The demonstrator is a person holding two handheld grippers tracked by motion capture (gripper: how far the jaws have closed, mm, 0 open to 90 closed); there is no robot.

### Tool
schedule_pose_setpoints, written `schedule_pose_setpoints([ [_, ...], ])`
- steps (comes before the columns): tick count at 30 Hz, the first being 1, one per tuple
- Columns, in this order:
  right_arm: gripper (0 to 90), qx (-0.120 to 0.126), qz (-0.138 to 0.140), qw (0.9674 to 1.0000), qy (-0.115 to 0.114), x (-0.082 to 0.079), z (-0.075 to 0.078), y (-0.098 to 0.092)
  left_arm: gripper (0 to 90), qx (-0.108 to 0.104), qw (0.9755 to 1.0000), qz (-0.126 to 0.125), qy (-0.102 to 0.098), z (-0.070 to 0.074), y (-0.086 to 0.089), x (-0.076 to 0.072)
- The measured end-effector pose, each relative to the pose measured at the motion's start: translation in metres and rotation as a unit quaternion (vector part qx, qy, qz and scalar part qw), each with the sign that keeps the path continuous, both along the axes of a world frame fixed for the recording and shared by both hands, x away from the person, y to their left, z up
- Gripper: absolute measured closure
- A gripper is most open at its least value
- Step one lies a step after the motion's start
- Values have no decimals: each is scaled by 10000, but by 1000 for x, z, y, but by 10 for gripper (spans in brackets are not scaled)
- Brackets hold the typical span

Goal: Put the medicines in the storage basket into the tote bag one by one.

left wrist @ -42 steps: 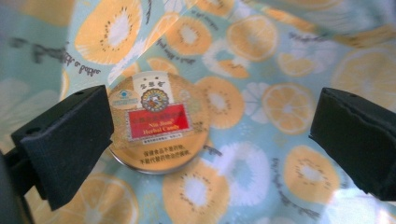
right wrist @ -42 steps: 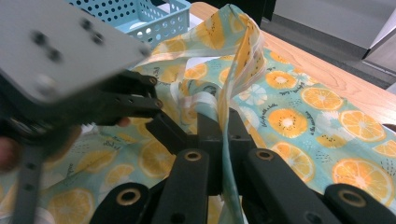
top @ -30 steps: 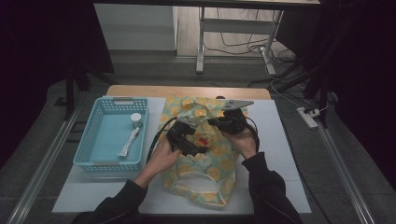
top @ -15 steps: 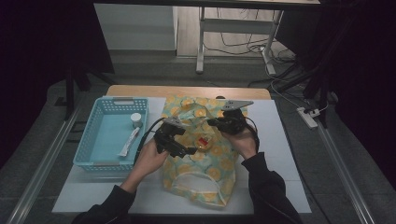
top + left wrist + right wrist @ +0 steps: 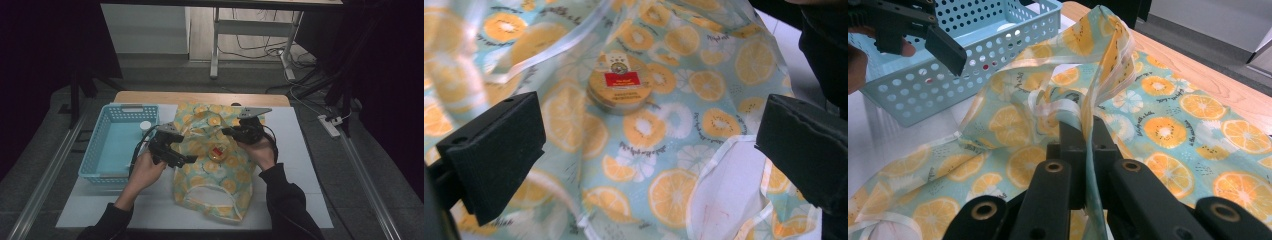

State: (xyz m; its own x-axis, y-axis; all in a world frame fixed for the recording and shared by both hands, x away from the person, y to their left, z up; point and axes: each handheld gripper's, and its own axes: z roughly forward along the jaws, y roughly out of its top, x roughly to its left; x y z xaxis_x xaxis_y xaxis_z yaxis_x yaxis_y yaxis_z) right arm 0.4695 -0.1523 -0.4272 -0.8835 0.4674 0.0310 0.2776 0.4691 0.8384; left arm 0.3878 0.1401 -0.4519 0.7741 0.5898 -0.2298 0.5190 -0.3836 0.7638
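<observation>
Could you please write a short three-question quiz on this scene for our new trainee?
1. True or false: the right tongs are shut on the fruit-print bag.
2. What lies on the bag in front of the open left tongs? A) round tin B) spoon C) cup
3. What colour is the basket beside the bag?

Key: 1 true; 2 A, the round tin; 3 light blue.

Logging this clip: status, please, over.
Right gripper shut on bag edge, lifting it. Left gripper open, empty, above bag. Small round tin sits on the fabric. Nothing blocking.
</observation>
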Motion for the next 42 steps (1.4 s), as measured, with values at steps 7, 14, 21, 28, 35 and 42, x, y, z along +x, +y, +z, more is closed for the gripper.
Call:
schedule_pose_setpoints([
  [7, 893, 14, 23, 10000, -16, -1, 2, 1, 0, 21, 9997, 254, 2, 3, 17, -6],
  [14, 893, 16, 5, 10000, -31, -2, 2, 0, 0, 171, 9985, 516, -72, 7, 33, -11],
  [21, 893, 19, 5, 10000, -31, -2, 2, -1, 0, 320, 9965, 768, -82, 11, 52, -13],
  [28, 893, 19, 11, 10000, -35, -2, 2, -1, 2, 426, 9933, 1068, -135, 15, 68, -14],
  [35, 893, 17, 7, 10000, -43, -2, 2, -1, 6, 655, 9878, 1406, -114, 11, 83, -12],
  [42, 893, 20, 8, 10000, -64, -3, 3, -1, 5, 889, 9811, 1720, -5, 2, 98, -7],
])
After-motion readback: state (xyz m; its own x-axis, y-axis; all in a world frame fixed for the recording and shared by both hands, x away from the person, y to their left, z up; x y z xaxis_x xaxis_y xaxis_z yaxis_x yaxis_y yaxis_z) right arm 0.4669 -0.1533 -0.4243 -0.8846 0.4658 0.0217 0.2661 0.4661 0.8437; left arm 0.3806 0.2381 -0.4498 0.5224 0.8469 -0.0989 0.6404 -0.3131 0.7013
